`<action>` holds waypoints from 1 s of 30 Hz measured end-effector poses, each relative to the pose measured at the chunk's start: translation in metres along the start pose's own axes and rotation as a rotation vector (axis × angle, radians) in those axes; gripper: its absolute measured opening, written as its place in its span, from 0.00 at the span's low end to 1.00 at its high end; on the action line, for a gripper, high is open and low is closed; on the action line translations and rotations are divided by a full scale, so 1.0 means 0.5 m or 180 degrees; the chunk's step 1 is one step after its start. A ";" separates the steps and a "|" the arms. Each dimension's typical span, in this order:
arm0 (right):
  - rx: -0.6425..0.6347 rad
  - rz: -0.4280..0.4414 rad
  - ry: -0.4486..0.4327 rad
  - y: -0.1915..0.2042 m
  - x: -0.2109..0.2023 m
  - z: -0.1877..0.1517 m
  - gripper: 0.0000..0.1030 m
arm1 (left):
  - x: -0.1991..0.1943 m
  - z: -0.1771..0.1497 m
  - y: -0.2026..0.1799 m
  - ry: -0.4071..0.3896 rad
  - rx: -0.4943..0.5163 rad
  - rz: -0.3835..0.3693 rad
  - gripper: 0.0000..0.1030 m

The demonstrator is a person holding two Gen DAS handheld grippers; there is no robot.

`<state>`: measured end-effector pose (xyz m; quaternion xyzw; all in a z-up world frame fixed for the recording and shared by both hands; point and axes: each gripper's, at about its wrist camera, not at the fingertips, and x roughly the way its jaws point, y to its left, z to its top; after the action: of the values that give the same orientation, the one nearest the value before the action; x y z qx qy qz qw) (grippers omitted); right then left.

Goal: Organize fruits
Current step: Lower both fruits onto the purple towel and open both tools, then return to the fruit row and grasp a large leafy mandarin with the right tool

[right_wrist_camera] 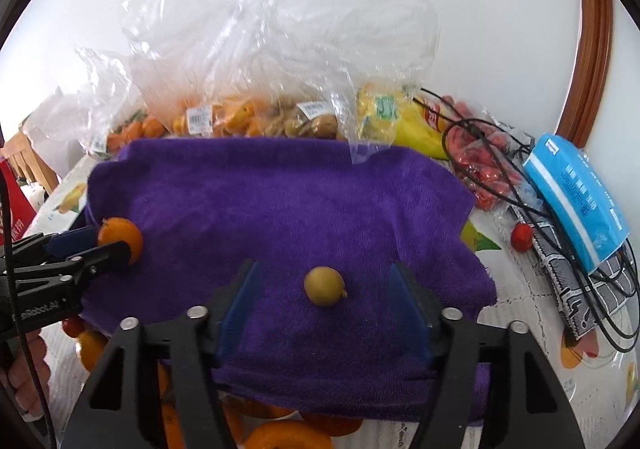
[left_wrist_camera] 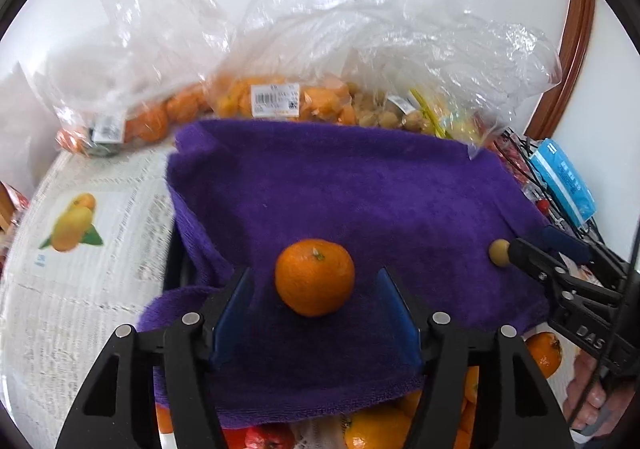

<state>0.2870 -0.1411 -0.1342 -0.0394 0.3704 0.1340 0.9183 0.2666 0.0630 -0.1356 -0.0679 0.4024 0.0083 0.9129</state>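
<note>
- My left gripper (left_wrist_camera: 314, 303): jaws apart, pads clear of the mandarin (left_wrist_camera: 315, 277) sitting between them on the purple towel (left_wrist_camera: 360, 189); stem faces up, no long axis.
- My right gripper (right_wrist_camera: 325, 303): jaws wide around the small yellow-green fruit (right_wrist_camera: 324, 285), untouched; its pointed tip aims right.
- Bagged fruit (right_wrist_camera: 248, 117) behind the towel.
</note>
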 end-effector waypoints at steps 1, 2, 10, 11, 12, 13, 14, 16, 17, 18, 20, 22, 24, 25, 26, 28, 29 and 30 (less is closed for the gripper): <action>0.0000 0.0000 -0.0032 0.002 -0.007 0.001 0.65 | -0.003 0.002 0.001 -0.0014 0.0001 0.0020 0.60; -0.0003 -0.0005 -0.0072 0.004 -0.014 0.003 0.65 | -0.008 0.005 0.001 -0.0032 -0.0009 0.0036 0.60; 0.0030 0.0202 -0.0199 0.014 -0.059 0.007 0.65 | -0.078 0.021 -0.007 -0.0384 0.0034 0.0112 0.60; 0.0054 0.0221 -0.0185 0.016 -0.071 0.007 0.65 | -0.087 0.022 -0.009 -0.0390 0.0037 0.0113 0.60; 0.0048 0.0218 -0.0186 0.019 -0.083 0.007 0.65 | -0.100 0.019 -0.010 -0.0403 0.0030 0.0126 0.60; 0.0018 0.0204 -0.0211 0.023 -0.096 0.005 0.65 | -0.110 0.017 -0.011 -0.0419 0.0022 0.0135 0.60; -0.0032 0.0146 -0.0256 0.029 -0.113 0.002 0.65 | -0.125 0.010 -0.012 -0.0433 0.0013 0.0149 0.60; -0.0092 -0.0026 -0.0321 0.036 -0.139 -0.005 0.65 | -0.143 0.000 -0.011 -0.0418 0.0003 0.0132 0.60; -0.0097 -0.0062 -0.0327 0.037 -0.152 -0.009 0.65 | -0.149 -0.004 -0.012 -0.0399 -0.0005 0.0128 0.60; -0.0074 -0.0037 -0.0321 0.036 -0.163 -0.013 0.65 | -0.158 -0.011 -0.011 -0.0359 -0.0019 0.0115 0.60; 0.0023 0.0151 -0.0233 0.029 -0.183 -0.020 0.65 | -0.175 -0.024 -0.008 -0.0343 -0.0052 0.0069 0.60; 0.0124 0.0242 -0.0206 0.022 -0.200 -0.029 0.65 | -0.197 -0.039 -0.007 -0.0369 -0.0083 0.0052 0.60; 0.0175 0.0221 -0.0202 0.018 -0.217 -0.042 0.65 | -0.222 -0.053 -0.010 -0.0393 -0.0032 0.0069 0.60; 0.0192 0.0213 -0.0196 0.015 -0.226 -0.048 0.65 | -0.228 -0.056 -0.011 -0.0395 -0.0012 0.0080 0.60; 0.0213 0.0216 -0.0186 0.013 -0.234 -0.056 0.65 | -0.237 -0.062 -0.013 -0.0395 0.0021 0.0094 0.60; 0.0277 0.0221 -0.0158 0.006 -0.248 -0.069 0.65 | -0.254 -0.072 -0.018 -0.0366 0.0084 0.0115 0.60; 0.0302 0.0223 -0.0148 0.003 -0.255 -0.075 0.65 | -0.264 -0.079 -0.020 -0.0363 0.0119 0.0110 0.60; 0.0323 0.0217 -0.0150 0.000 -0.262 -0.080 0.65 | -0.270 -0.082 -0.020 -0.0369 0.0125 0.0119 0.60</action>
<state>0.1696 -0.1763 -0.0728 0.0230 0.3561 0.1471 0.9225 0.1459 0.0530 -0.0626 -0.0418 0.3502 0.0214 0.9355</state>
